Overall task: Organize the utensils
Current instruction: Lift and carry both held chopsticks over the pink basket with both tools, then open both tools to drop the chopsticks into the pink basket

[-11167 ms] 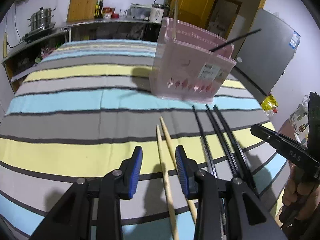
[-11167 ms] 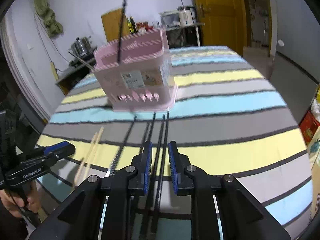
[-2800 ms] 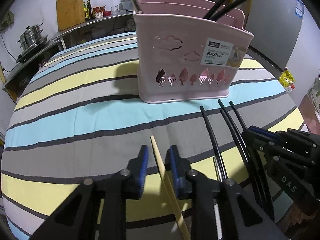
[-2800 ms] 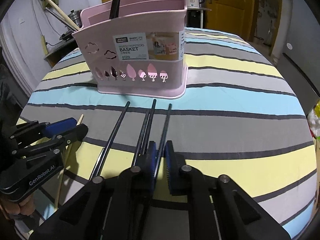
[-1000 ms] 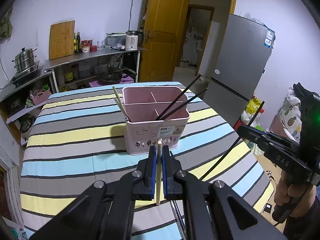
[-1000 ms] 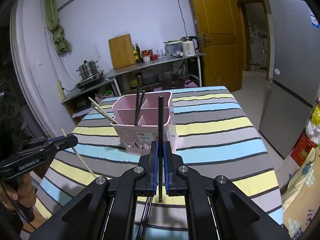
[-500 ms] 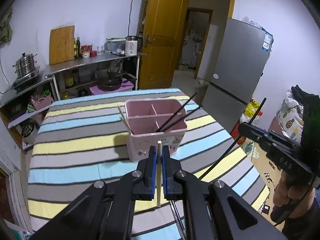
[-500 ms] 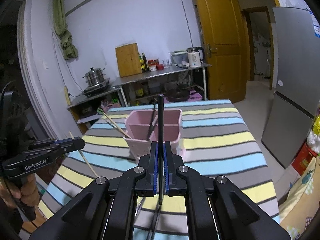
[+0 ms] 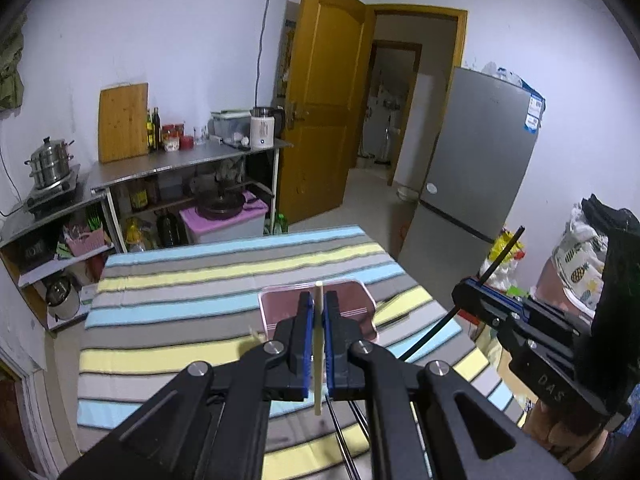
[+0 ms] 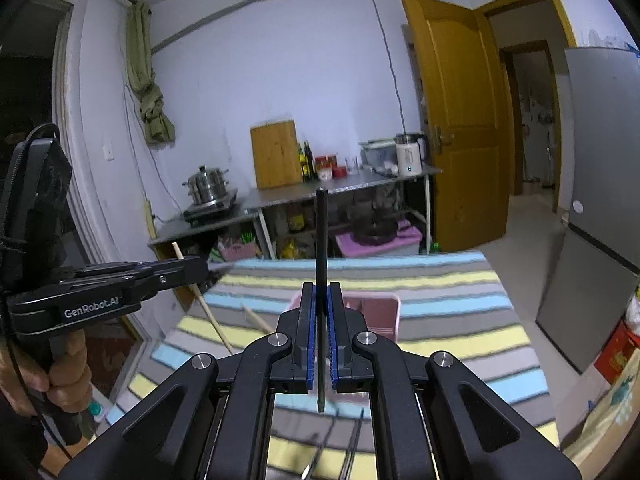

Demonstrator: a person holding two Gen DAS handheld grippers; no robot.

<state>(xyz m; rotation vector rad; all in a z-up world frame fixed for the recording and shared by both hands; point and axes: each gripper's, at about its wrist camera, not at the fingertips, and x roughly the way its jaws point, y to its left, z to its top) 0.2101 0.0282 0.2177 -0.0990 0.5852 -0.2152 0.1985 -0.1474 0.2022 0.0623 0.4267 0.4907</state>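
Note:
My left gripper (image 9: 317,300) is shut on a wooden chopstick (image 9: 318,350) and holds it upright, high above the pink utensil basket (image 9: 366,304). My right gripper (image 10: 320,290) is shut on a black chopstick (image 10: 321,240), upright above the basket (image 10: 380,312). In the left wrist view the right gripper (image 9: 466,292) is at the right with its black chopstick (image 9: 500,254). In the right wrist view the left gripper (image 10: 200,268) is at the left with the wooden chopstick (image 10: 212,320). Loose black chopsticks (image 9: 344,444) lie on the cloth below.
The basket stands on a striped tablecloth (image 9: 180,308). A wooden chopstick (image 10: 258,320) sticks out of the basket's left side. A steel counter with pots and bottles (image 9: 180,160) is behind, a fridge (image 9: 480,168) at the right, an open door (image 9: 324,100) beyond.
Both grippers have risen higher and tilted up, each still holding its chopstick. The basket now looks smaller and sits lower behind the fingers.

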